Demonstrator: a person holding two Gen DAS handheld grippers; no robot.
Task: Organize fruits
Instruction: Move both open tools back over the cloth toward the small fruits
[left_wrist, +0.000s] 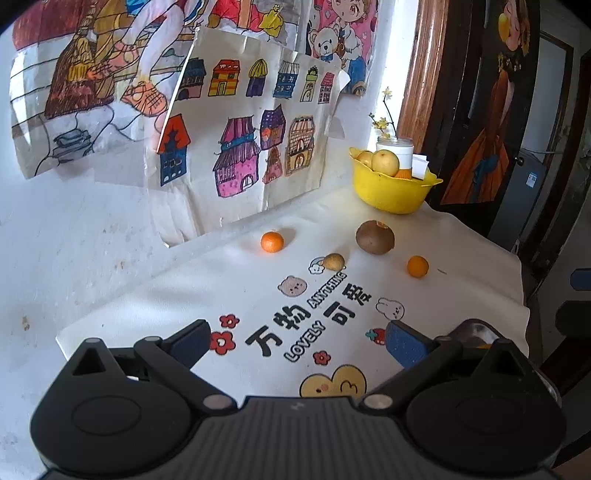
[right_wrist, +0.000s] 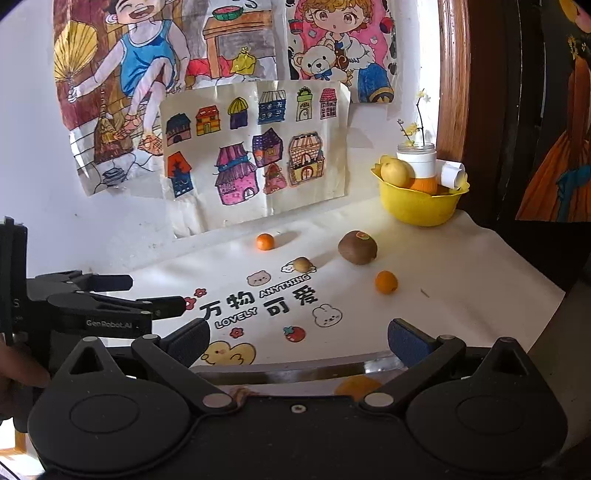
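A yellow bowl (left_wrist: 391, 188) (right_wrist: 419, 205) with yellow fruit stands at the table's far right corner. On the cloth lie a brown kiwi (left_wrist: 375, 238) (right_wrist: 357, 248), a small yellowish fruit (left_wrist: 333, 261) (right_wrist: 302, 264), an orange near the wall (left_wrist: 272, 242) (right_wrist: 265, 242) and another orange (left_wrist: 417, 266) (right_wrist: 386, 282) on the right. My left gripper (left_wrist: 297, 345) is open and empty over the near cloth; it also shows in the right wrist view (right_wrist: 147, 295). My right gripper (right_wrist: 297, 343) is open and empty at the table's front edge.
A white cloth (left_wrist: 221, 288) with printed cartoons and lettering covers the table. Children's drawings (left_wrist: 251, 129) hang on the wall behind. A white jar with flower twigs (right_wrist: 417, 158) stands behind the bowl. A dark door frame is at the right.
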